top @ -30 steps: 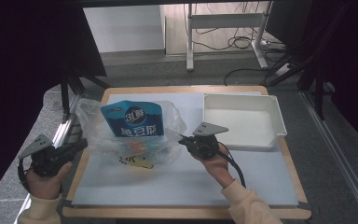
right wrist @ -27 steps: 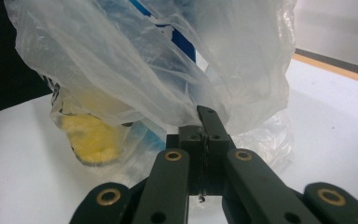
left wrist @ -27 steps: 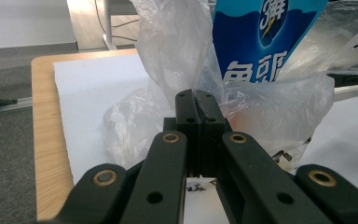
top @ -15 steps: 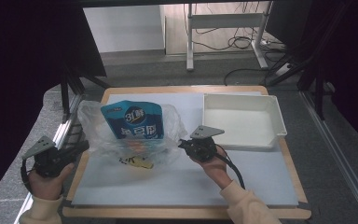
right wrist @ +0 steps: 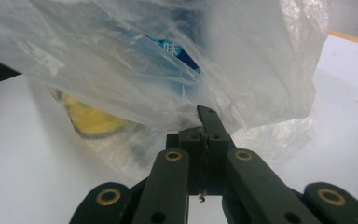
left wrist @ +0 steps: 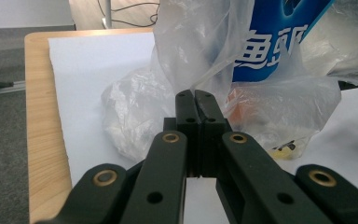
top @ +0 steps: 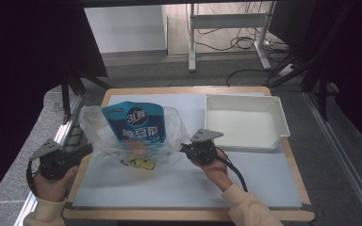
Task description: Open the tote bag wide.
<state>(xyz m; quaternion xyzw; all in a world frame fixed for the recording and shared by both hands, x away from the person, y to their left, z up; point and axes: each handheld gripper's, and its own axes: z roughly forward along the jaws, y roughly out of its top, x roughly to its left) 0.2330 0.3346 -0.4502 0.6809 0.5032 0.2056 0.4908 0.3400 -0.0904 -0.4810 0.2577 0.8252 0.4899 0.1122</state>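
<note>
Thin clear plastic bag (top: 122, 136), limp and slippery around a blue pouch (top: 134, 121) mid-desk (top: 179, 188), looks light and is best pinched at bunched film, as the clenched left claw (left wrist: 196, 99) and right claw (right wrist: 205, 122) do.

The blue pouch (left wrist: 279, 37) runs off the top edge in the left gripper view, its print cut short. Crumpled plastic bag (right wrist: 168, 60) blurs the yellow item (right wrist: 91, 119) beneath (shape unclear), hiding one right gripper (right wrist: 204, 122) jaw tip.
</note>
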